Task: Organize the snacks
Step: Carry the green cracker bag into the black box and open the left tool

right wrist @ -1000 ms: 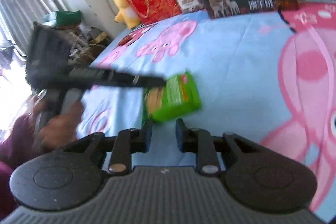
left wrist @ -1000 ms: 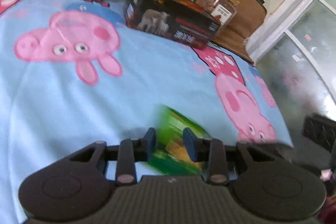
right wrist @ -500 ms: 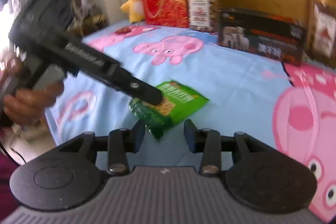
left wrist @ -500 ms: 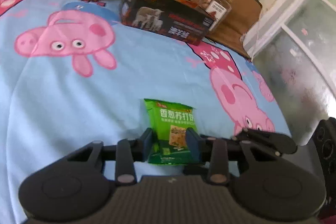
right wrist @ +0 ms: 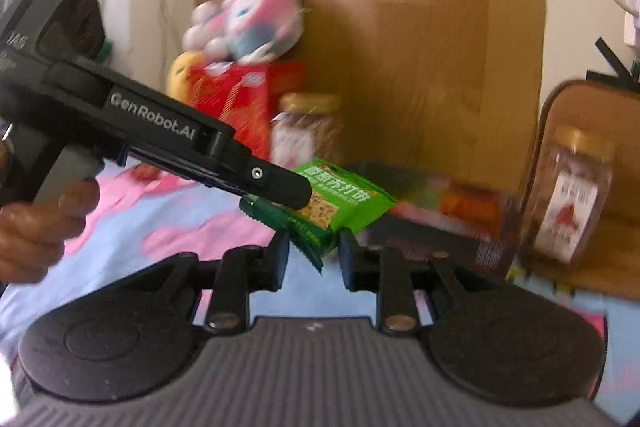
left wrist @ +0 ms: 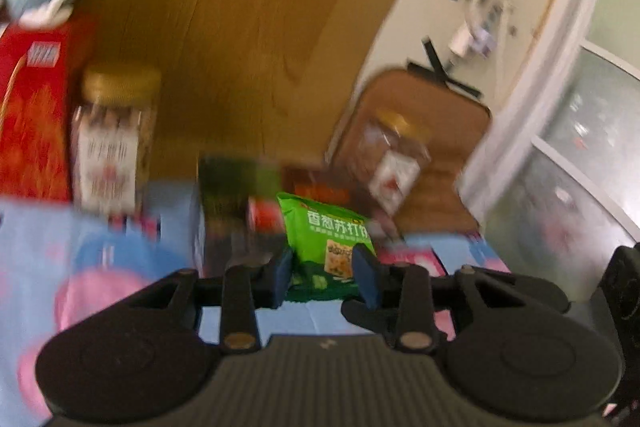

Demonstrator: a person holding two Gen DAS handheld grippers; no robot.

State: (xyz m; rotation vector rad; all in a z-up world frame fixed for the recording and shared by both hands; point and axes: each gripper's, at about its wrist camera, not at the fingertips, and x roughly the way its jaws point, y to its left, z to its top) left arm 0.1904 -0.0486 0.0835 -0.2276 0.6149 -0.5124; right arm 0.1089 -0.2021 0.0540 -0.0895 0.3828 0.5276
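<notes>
A green cracker packet (left wrist: 326, 247) is held between the fingers of my left gripper (left wrist: 324, 273), lifted above the blue cartoon-pig sheet (left wrist: 48, 251). In the right wrist view the packet (right wrist: 340, 203) hangs in the air, pinched by the left gripper's black fingers (right wrist: 280, 185). My right gripper (right wrist: 311, 255) sits just below and in front of the packet, its jaws apart with the packet's lower corner between them, not clearly touching.
At the back stand a dark box (left wrist: 232, 203), a nut jar (left wrist: 114, 139), a red gift box (left wrist: 28, 115), a second jar (right wrist: 568, 195) on a brown stool, a plush toy (right wrist: 248, 23) and a wooden headboard (left wrist: 260, 27).
My left gripper has lifted the green packet off the sheet and tilted up toward the back row. My right gripper has come up under the packet.
</notes>
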